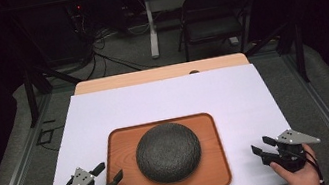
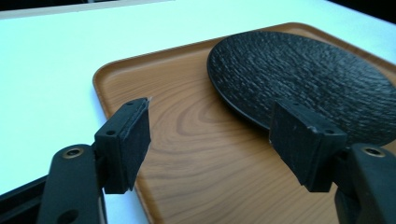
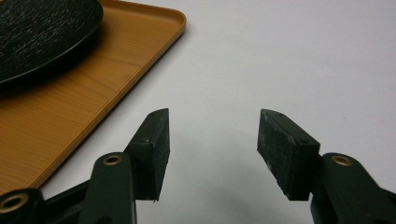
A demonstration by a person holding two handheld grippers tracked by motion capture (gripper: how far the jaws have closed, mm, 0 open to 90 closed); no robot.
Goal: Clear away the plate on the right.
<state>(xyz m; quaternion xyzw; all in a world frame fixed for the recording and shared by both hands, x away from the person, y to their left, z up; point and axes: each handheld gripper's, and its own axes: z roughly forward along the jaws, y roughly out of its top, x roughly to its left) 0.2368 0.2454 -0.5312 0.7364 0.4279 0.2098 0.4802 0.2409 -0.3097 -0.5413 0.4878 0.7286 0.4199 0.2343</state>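
Black jaws of my left gripper (image 1: pixel 109 173) stand wide apart, empty, over the wooden tray's (image 1: pixel 115 146) near left corner. My right gripper (image 1: pixel 263 147) gapes empty over the white board (image 1: pixel 234 96), right of the tray. The dark plate (image 1: pixel 168 151) lies upside down mid-tray.

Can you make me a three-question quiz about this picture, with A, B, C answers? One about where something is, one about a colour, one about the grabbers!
1. Where is the round, rough black plate?
A. on the brown wooden tray
B. on the floor
C. on the chair

2. What colour is the sheet under the tray?
A. red
B. white
C. green

3. How are the left gripper and right gripper?
A. both shut
B. one holds the plate
C. both open, holding nothing

Answers: 1 A, the plate rests inside the tray's rim. 2 B, white shows around the tray. 3 C, each pair of jaws stands apart with nothing between them.
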